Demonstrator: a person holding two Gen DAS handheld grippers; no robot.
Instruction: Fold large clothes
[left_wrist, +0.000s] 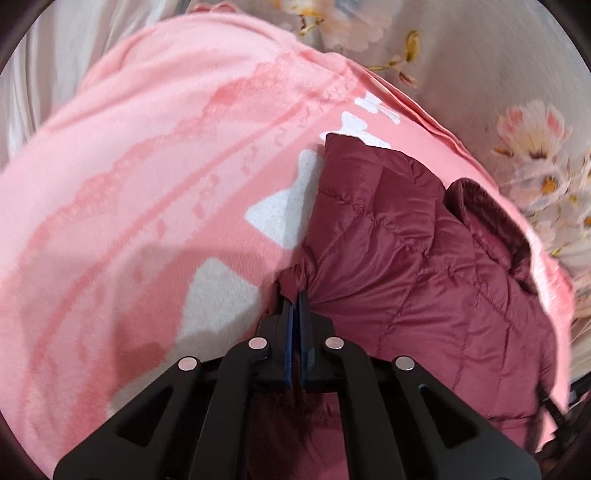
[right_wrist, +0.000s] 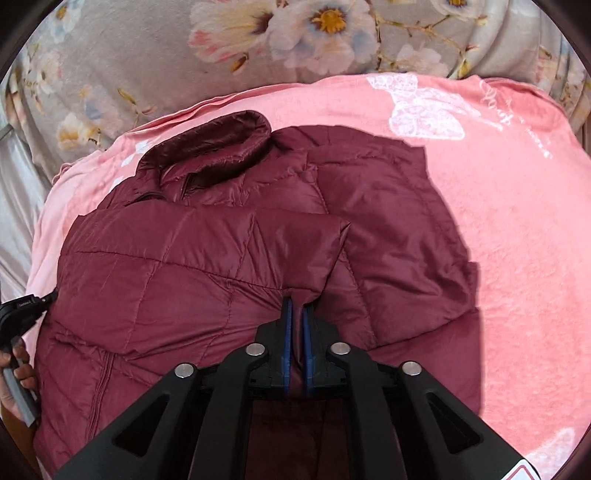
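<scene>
White script on the pink blanket, ahead and right of the right gripper, is too blurred to read. The left gripper is clamped on a bunched edge of the maroon quilted jacket, which spreads to its right. The right gripper pinches a jacket fold, sleeve folded across just ahead.

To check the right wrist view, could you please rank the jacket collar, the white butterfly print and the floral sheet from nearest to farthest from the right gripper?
From the right gripper:
1. Jacket collar, upper left.
2. White butterfly print, upper right on the pink blanket.
3. Floral sheet, beyond the blanket.
</scene>
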